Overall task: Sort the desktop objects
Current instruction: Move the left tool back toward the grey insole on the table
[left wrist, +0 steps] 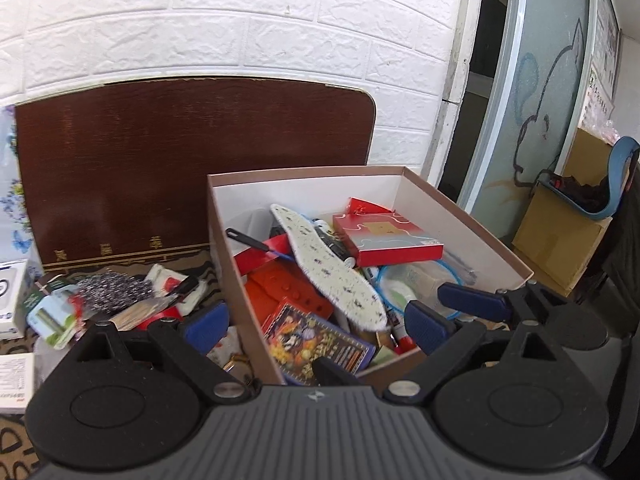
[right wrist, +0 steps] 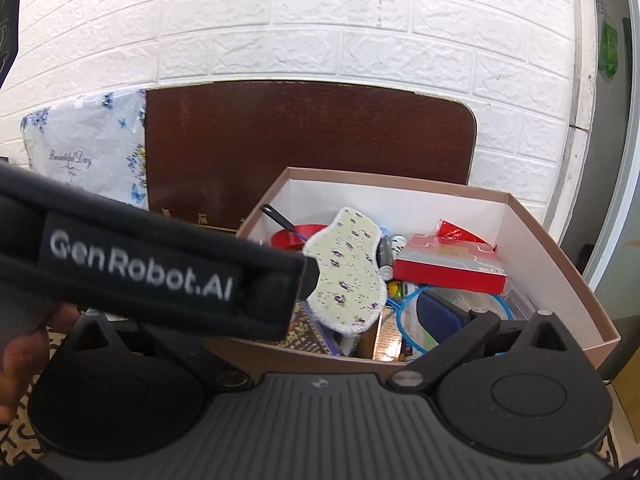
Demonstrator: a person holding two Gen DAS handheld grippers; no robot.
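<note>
A cardboard box [left wrist: 472,220] with white inner walls holds sorted items: a floral shoe insole [left wrist: 328,268], a red flat box [left wrist: 388,240], a card pack [left wrist: 316,340] and a blue ring. My left gripper [left wrist: 316,324] is open and empty over the box's near left wall. In the right wrist view the box [right wrist: 572,268] shows with the insole [right wrist: 348,276] and red box [right wrist: 448,268]. My right gripper [right wrist: 304,320] hangs over the box's near edge; only its right finger [right wrist: 440,316] shows. The left gripper's black strap [right wrist: 152,272] hides the other finger.
Loose items lie left of the box: a steel scourer [left wrist: 114,292], a battery pack [left wrist: 52,316], a red-and-white packet [left wrist: 172,284], white cartons [left wrist: 12,300]. A brown board [left wrist: 192,168] leans on the white brick wall. A floral bag [right wrist: 88,156] stands beside it.
</note>
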